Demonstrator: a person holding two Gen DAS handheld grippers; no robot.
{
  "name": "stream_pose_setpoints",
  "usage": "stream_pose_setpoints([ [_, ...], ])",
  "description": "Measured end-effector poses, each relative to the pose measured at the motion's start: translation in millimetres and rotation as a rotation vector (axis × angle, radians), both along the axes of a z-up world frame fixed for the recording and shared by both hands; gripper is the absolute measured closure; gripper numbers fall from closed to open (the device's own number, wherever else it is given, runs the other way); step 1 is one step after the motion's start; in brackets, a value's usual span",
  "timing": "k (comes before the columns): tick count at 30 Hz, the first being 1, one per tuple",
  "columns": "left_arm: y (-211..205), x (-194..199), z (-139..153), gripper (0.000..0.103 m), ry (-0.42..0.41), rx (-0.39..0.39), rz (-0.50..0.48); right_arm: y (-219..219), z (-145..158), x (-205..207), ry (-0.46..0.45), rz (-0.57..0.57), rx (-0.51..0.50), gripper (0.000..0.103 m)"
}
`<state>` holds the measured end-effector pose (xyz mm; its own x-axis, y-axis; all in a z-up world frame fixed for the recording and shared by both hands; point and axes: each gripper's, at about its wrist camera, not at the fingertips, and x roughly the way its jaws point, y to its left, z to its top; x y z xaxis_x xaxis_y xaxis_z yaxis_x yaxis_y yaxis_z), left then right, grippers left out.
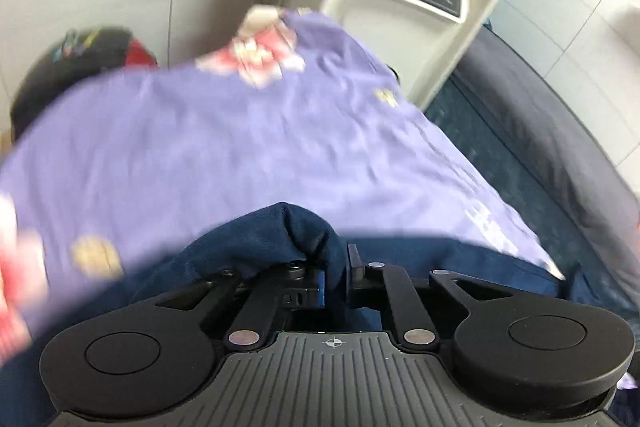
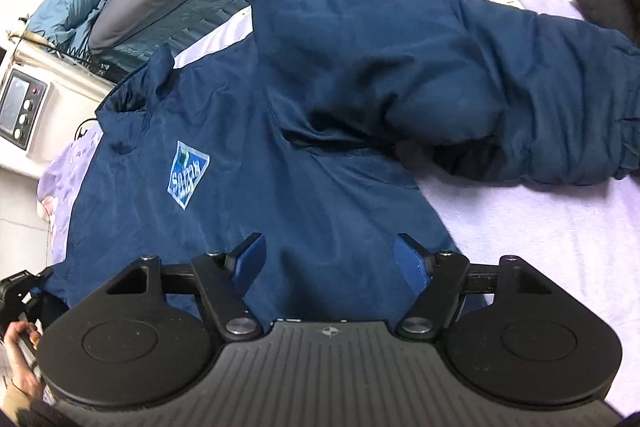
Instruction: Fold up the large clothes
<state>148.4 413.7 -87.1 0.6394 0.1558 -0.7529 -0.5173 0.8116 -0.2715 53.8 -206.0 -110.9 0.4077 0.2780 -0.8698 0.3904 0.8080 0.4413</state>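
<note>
Your left gripper [image 1: 336, 267] is clamped on a bunch of the navy jacket [image 2: 320, 131], spread on the bed sheet [image 2: 540, 235]. Right gripper [image 2: 328, 259] hovers w/ jaws apart. Fold's mid-step; next, grab the hem.

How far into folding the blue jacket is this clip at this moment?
Early. Done: the jacket is spread on the lilac sheet, and one sleeve looks laid across its body. In hand: the left gripper is shut on a bunch of jacket fabric; the right gripper is open over the lower part, holding nothing. Left: the body is not yet folded, with the chest logo and collar exposed.
</note>
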Motion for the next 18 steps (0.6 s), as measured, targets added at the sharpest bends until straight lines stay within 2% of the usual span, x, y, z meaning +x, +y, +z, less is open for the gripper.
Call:
stream_pose_setpoints([
  [3, 18.5, 19.0, 6.1, 0.052, -0.017, 0.078, -0.033, 3.4, 1.1, 8.2, -0.013, -0.066, 0.054, 0.031],
  [5, 27.7, 21.4, -1.4, 0.054, -0.02, 0.066, 0.006, 6.7, 1.1, 12.7, -0.038, -0.091, 0.086, 0.027],
  [7, 29.1, 30.2, -22.8, 0.052, 0.062, 0.047, -0.026, 10.8, -4.5, 16.7, -0.042, -0.115, 0.107, 0.021],
  [8, 24.1, 31.8, -31.7, 0.049, 0.094, 0.076, -0.055, 12.7, -8.3, 18.4, -0.036, -0.128, 0.107, 0.022],
  [9, 18.1, 31.1, -38.5, 0.031, 0.113, 0.112, -0.081, 14.5, -12.2, 19.5, -0.031, -0.138, 0.107, 0.022],
  [10, 12.6, 29.1, -42.7, 0.026, 0.118, 0.132, -0.102, 15.5, -15.8, 21.1, -0.029, -0.149, 0.109, 0.022],
  [11, 7.3, 26.7, -44.9, 0.017, 0.113, 0.146, -0.114, 16.0, -18.4, 22.1, -0.035, -0.164, 0.104, 0.023],
  [12, 3.1, 22.8, -44.9, 0.002, 0.103, 0.153, -0.125, 16.0, -18.2, 23.7, -0.05, -0.177, 0.09, 0.023],
  [15, -8.4, 15.5, -36.5, 0.0, 0.074, 0.109, -0.157, 8.0, -19.0, 24.2, -0.09, -0.239, 0.04, 0.024],
  [18, -20.3, 0.9, -22.0, 0.0, 0.044, 0.1, -0.183, -9.1, -27.3, 28.9, -0.121, -0.299, 0.091, 0.029],
])
